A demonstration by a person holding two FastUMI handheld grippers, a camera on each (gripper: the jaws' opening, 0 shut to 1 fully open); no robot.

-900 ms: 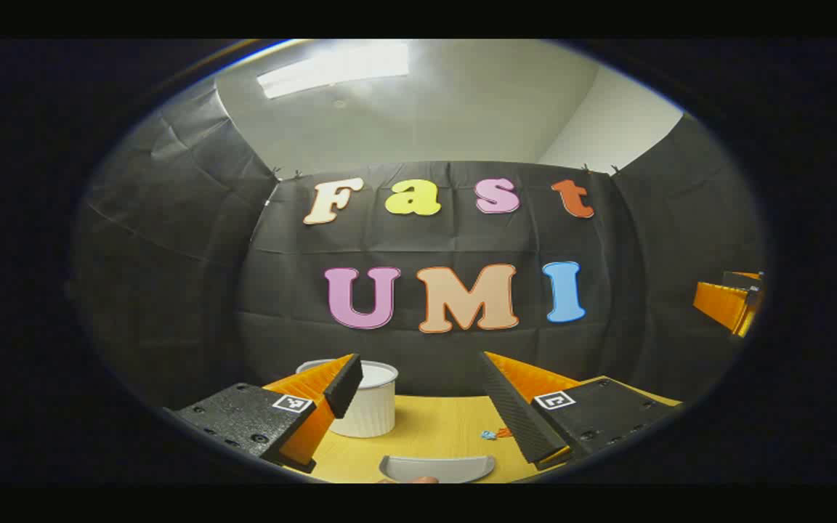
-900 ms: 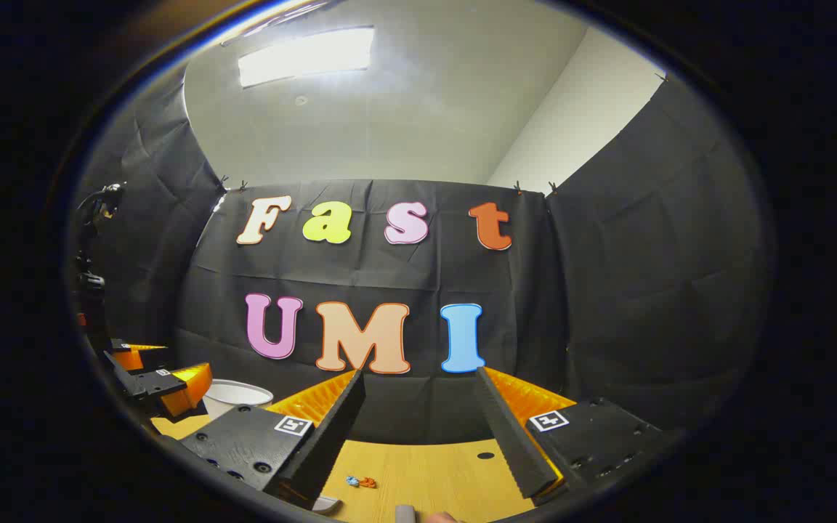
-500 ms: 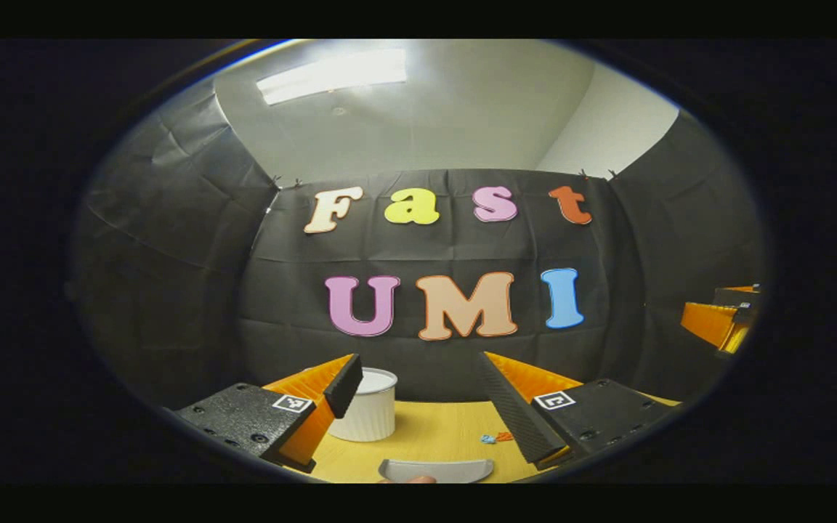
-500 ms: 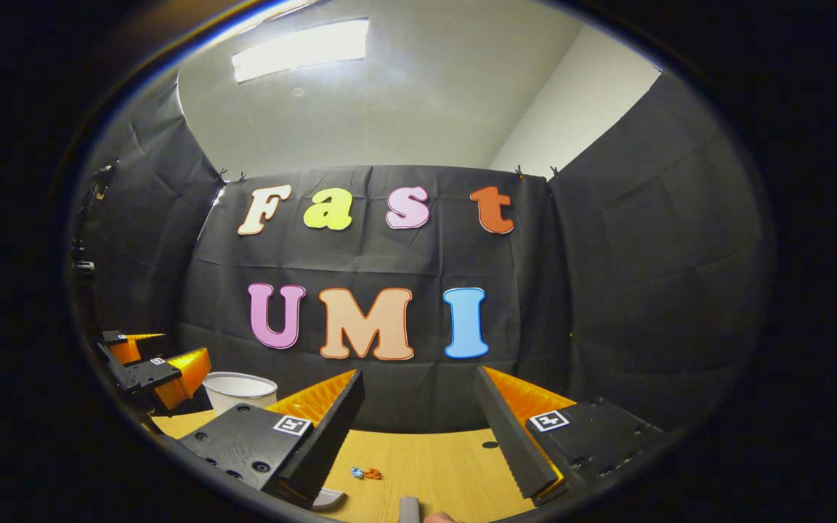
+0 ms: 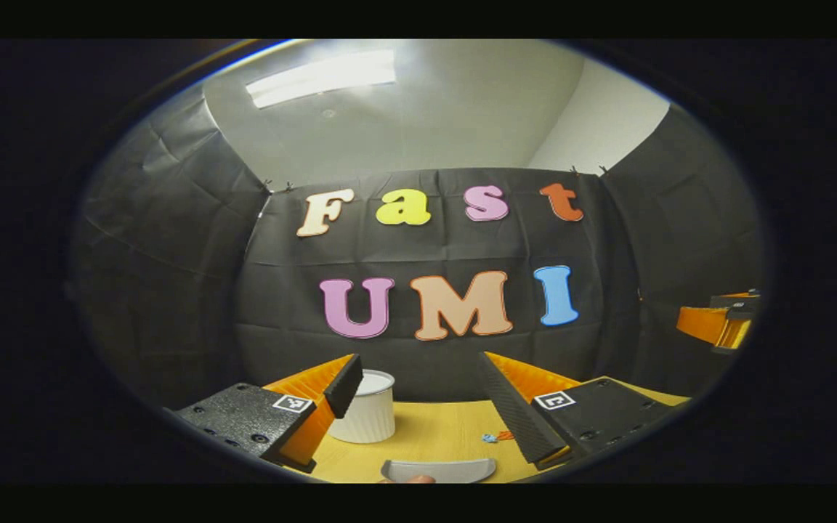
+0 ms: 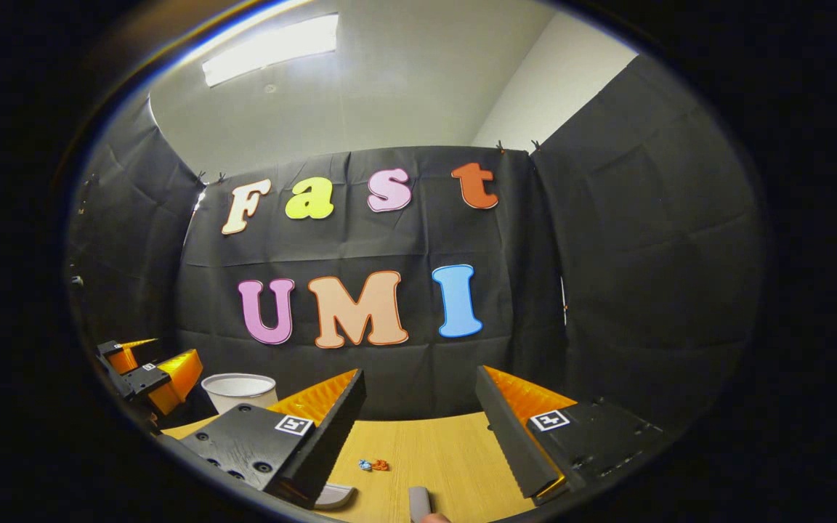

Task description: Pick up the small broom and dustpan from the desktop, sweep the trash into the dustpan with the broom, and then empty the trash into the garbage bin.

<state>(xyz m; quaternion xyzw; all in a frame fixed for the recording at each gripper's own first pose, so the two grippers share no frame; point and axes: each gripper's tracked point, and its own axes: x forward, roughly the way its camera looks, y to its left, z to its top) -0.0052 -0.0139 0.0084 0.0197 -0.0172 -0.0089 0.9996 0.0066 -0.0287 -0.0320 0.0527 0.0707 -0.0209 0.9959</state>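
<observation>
My left gripper (image 5: 418, 378) is open above the near edge of the yellow table (image 5: 426, 428), nothing between its fingers. Below it lies the curved grey dustpan (image 5: 438, 470), cut off by the view's lower edge. A small blue and orange scrap of trash (image 5: 495, 437) lies just beyond it to the right. My right gripper (image 6: 420, 383) is also open and empty. Under it I see the trash (image 6: 373, 465), a corner of the dustpan (image 6: 335, 496) and a narrow grey piece (image 6: 418, 503), perhaps the broom's handle.
A white ribbed garbage bin (image 5: 368, 418) stands at the table's back left, partly behind my left finger; in the right gripper view the bin (image 6: 238, 391) is beside the left gripper (image 6: 150, 370). The right gripper (image 5: 716, 323) shows far right in the left gripper view.
The right gripper view has tilted down, showing more table and the grey pieces. The bin looks smaller in the left gripper view, as if that gripper drew back. Both stayed open.
</observation>
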